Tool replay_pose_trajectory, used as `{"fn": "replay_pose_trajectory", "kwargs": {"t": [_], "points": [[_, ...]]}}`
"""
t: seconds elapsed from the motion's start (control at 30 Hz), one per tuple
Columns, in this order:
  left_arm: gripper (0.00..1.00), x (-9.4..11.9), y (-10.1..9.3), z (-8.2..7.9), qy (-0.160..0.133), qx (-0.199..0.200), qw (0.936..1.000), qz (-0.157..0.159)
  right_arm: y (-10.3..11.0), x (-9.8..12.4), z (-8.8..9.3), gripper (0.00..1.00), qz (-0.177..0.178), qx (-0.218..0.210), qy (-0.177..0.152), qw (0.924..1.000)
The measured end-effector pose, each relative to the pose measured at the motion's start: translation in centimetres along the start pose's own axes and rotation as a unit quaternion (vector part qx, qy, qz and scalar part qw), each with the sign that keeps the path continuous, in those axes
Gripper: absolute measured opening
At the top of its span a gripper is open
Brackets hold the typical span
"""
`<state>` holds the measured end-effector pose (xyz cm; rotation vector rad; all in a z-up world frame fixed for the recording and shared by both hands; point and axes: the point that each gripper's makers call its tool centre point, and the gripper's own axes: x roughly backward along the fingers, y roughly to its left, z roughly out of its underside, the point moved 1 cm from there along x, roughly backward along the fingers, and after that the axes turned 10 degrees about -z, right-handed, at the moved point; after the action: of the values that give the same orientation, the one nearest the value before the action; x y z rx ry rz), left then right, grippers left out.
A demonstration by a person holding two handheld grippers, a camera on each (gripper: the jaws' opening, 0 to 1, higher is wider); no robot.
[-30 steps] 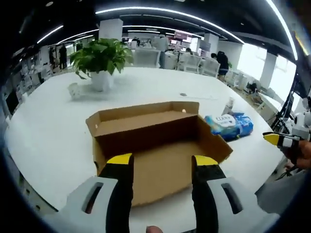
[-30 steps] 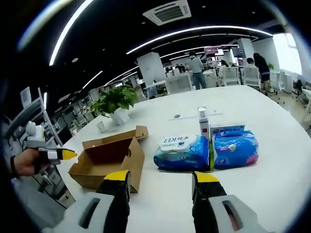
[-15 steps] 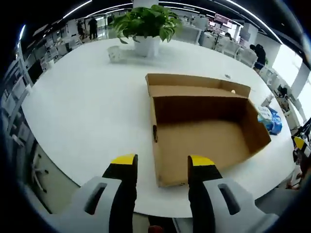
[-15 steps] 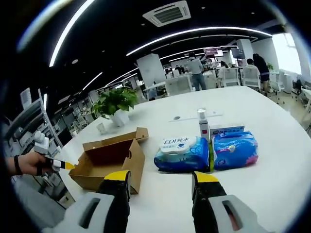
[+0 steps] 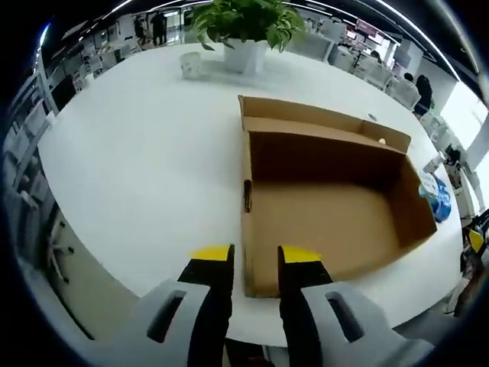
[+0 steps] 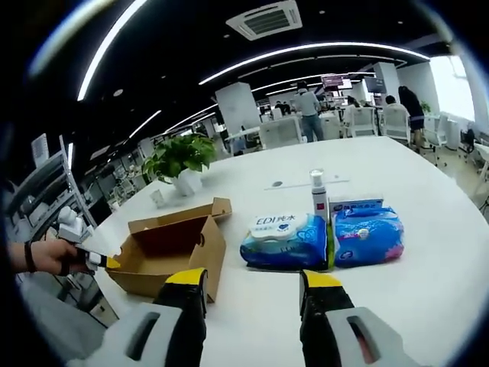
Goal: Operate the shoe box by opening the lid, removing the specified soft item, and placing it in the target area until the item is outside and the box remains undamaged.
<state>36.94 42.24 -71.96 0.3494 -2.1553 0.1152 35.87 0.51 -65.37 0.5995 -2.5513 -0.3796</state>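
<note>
Left gripper [image 5: 256, 256] closed in on the shoe box [image 5: 328, 210] near wall at the table's [image 5: 137, 153] edge, jaws narrowed astride it. Right gripper [image 6: 252, 279] gapes idle. Wipes pack [image 6: 284, 239] already out; next: release.

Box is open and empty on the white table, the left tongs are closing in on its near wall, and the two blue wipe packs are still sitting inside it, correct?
Not quite. The wipe packs lie on the table beside the box, not inside; the right gripper view shows this. The box is open and empty, with the left tongs at its near wall.
</note>
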Motion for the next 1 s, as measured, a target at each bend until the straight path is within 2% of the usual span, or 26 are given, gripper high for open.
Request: {"fn": "replay_pose_trajectory", "kwargs": {"t": [0.07,0.17,0.53,0.83,1.0], "points": [[0.16,-0.3,-0.4,0.3,0.003,-0.01,0.9999,0.004,0.1,0.1,0.0,0.44,0.002,0.003,0.001,1.0],[0.16,-0.5,-0.4,0.5,0.002,-0.023,0.9997,-0.008,0.0,0.2,0.1,0.44,0.004,0.003,0.004,1.0],[0.04,-1.5,0.2,0.4,-0.016,-0.009,0.9989,-0.042,0.6,-0.3,1.0,0.41,-0.002,0.009,0.024,0.9997],[0.04,-1.8,0.1,0.2,-0.027,-0.012,0.9988,-0.039,1.9,-1.6,2.5,0.38,-0.022,0.011,0.056,0.9981],[0.04,-2.0,0.1,0.3,-0.032,-0.008,0.9988,-0.035,2.9,-3.5,2.1,0.36,-0.037,0.004,0.063,0.9973]]}}
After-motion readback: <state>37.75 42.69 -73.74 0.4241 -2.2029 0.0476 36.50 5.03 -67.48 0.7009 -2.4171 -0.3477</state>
